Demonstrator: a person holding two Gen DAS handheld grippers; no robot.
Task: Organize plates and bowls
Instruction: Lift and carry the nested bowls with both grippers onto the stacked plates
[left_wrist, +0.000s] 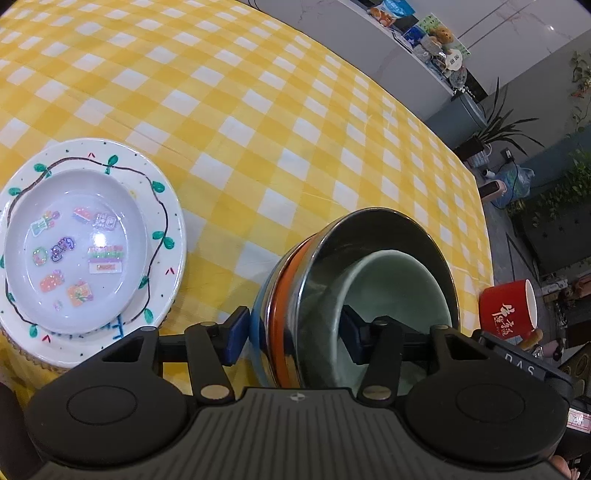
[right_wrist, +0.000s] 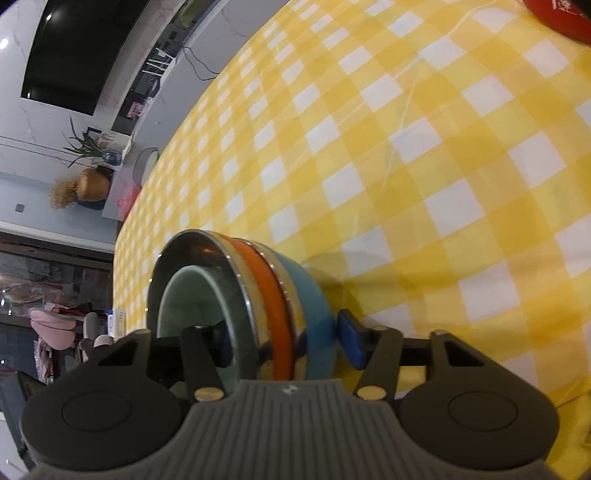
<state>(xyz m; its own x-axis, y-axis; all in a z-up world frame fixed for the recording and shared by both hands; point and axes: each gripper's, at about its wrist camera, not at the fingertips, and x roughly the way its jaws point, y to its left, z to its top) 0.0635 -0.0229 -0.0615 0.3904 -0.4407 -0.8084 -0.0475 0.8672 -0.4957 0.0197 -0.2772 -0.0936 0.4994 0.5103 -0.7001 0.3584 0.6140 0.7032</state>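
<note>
A nested stack of bowls, steel-rimmed with blue and orange bands and a pale green bowl inside, is held tilted above the yellow checked table. My left gripper is shut on its rim, one finger outside and one inside. My right gripper is shut on the same stack from the other side. A small white plate with stickers sits on a larger vine-painted plate at the left.
A red mug stands at the table's right edge and shows at the top right of the right wrist view. Beyond the table are plants, a counter with clutter and a dark screen.
</note>
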